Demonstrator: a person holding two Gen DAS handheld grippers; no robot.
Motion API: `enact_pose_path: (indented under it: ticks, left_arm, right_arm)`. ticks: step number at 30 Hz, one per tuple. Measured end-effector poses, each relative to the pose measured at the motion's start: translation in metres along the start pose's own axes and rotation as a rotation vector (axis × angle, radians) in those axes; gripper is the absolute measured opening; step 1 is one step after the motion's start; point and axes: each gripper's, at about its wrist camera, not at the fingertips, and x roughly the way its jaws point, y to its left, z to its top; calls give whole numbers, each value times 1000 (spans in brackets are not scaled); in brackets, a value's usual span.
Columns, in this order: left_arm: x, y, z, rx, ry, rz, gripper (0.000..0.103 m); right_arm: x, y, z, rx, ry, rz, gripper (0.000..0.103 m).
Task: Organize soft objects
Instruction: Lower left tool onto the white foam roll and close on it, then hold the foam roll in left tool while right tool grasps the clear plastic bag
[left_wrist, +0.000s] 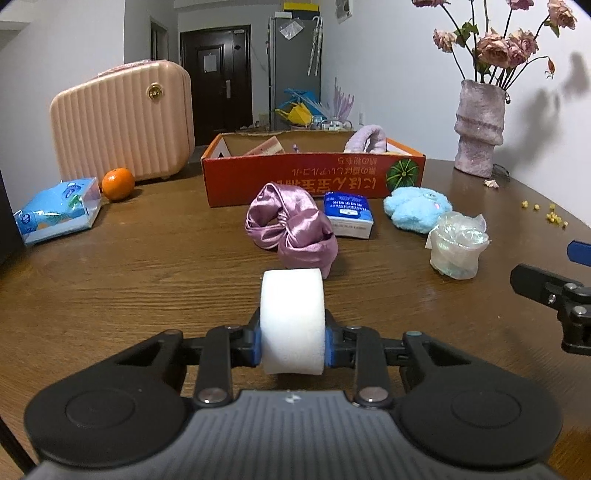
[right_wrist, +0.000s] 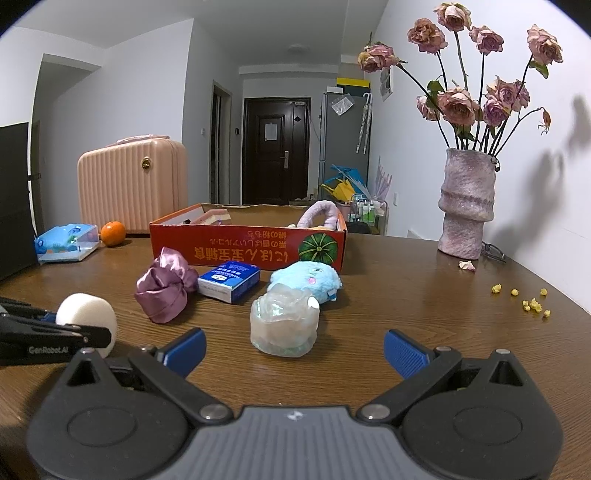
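While a white foam roll (left_wrist: 292, 325) is clamped in the left gripper (left_wrist: 292, 341), the right gripper (right_wrist: 294, 349) is held spread wide behind a crumpled clear plastic cup (right_wrist: 284, 322).

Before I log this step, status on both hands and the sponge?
Left gripper shut on white sponge. Right gripper open, empty. Purple satin scrunchie lies between sponge and orange box.
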Motion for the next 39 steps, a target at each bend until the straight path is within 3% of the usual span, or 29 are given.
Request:
enact_pose_path:
  ticks: [8, 15, 22, 39]
  left_arm:
    - [-5, 0, 1, -3, -29, 9, 30]
    - [-22, 2, 2, -14, -136, 46, 30]
    - [-32, 5, 3, -25, -185, 59, 30]
    - [-33, 15, 11, -66, -219, 77, 30]
  right_arm:
    - [0, 0, 0, 0, 0, 0, 103]
    - [1, 0, 0, -2, 2, -1, 103]
    - [3, 1, -2, -11, 10, -4, 103]
    - [30, 12, 0, -37, 102, 27, 103]
